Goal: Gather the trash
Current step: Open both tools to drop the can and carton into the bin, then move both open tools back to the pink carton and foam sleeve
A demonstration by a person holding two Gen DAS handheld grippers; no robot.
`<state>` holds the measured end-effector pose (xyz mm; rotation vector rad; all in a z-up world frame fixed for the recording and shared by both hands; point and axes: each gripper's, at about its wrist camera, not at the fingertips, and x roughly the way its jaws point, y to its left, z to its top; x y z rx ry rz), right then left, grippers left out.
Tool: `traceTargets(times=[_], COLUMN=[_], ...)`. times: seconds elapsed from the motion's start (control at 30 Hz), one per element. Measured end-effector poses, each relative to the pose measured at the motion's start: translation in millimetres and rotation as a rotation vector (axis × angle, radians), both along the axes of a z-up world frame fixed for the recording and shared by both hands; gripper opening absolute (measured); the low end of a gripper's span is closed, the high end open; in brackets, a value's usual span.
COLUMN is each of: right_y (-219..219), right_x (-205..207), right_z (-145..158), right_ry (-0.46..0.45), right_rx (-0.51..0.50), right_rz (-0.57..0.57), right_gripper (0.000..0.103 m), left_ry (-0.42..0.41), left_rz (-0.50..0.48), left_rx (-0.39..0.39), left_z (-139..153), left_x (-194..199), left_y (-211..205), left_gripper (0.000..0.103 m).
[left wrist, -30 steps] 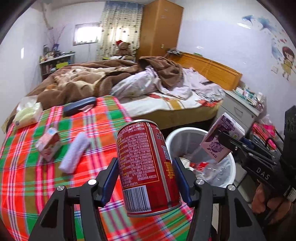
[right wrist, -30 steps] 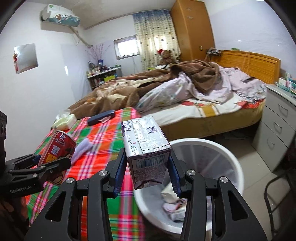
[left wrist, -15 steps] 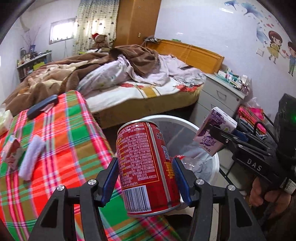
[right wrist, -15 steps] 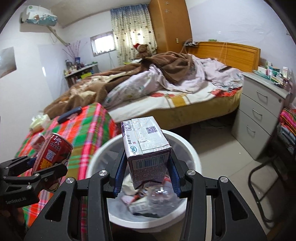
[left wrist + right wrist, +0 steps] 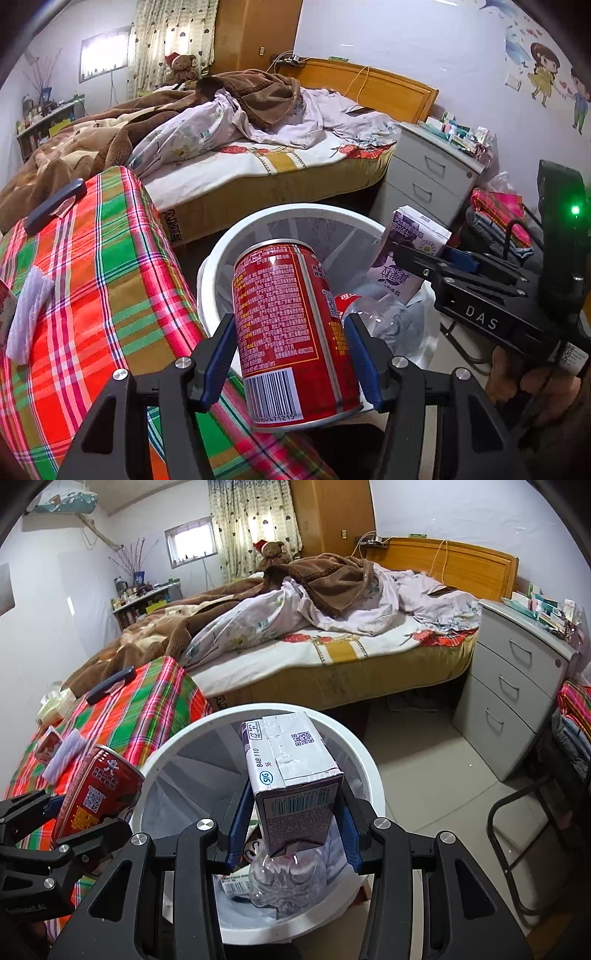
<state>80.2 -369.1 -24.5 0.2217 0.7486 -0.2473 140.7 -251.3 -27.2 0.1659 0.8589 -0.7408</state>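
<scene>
My left tool [image 5: 291,354] is matt black plastic with smooth blue pads and bright metal screws; it holds a glossy red metal can [image 5: 291,328]. My right tool [image 5: 291,830] grips a purple carton [image 5: 291,775] of coated paper. The bin [image 5: 369,768] is smooth white plastic. The surface [image 5: 92,280] wears woven plaid cloth. The blanket [image 5: 325,583] looks fuzzy, the headboard [image 5: 461,568] varnished wood.

bin [image 5: 373,775] mouth: open | inside: bottle [image 5: 284,882], wrappers | left: table [image 5: 155,701]
</scene>
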Motion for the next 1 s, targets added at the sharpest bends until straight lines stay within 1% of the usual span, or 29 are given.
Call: traceTargets(times=[0.13, 0.2, 0.3, 0.37, 0.67, 1.0], right_y=[-2, -1, 0, 1, 15, 40], right_x=[-2, -2, -3, -5, -5, -4], right_z=[0, 0, 3, 5, 14, 25], right_ry=[0.004, 0.007, -0.006, -0.012, -0.04, -0.08], right_rx=[0.009, 0.006, 0.013, 0.008, 0.002, -0.002], right_rz=[-0.008, -0.015, -0.016, -0.015, 0.0, 0.037], right_gripper=[0.045, 0.049, 0.054, 0.056, 0.056, 0.056], left_ry=[-0.004, -0.004, -0.014, -0.017, -0.041, -0.084], left_rz=[-0.003, 0.001, 0.014, 0.021, 0.059, 0.12], left_rx=[-0.016, -0.021, -0.017, -0.021, -0.042, -0.054], left_z=[2, 4, 6, 7, 20, 36], left_x=[0, 0, -2, -2, -8, -14], left_y=[2, 4, 7, 11, 33, 71], left_gripper=[0.059, 0.064, 0.064, 0.064, 0.064, 0.064])
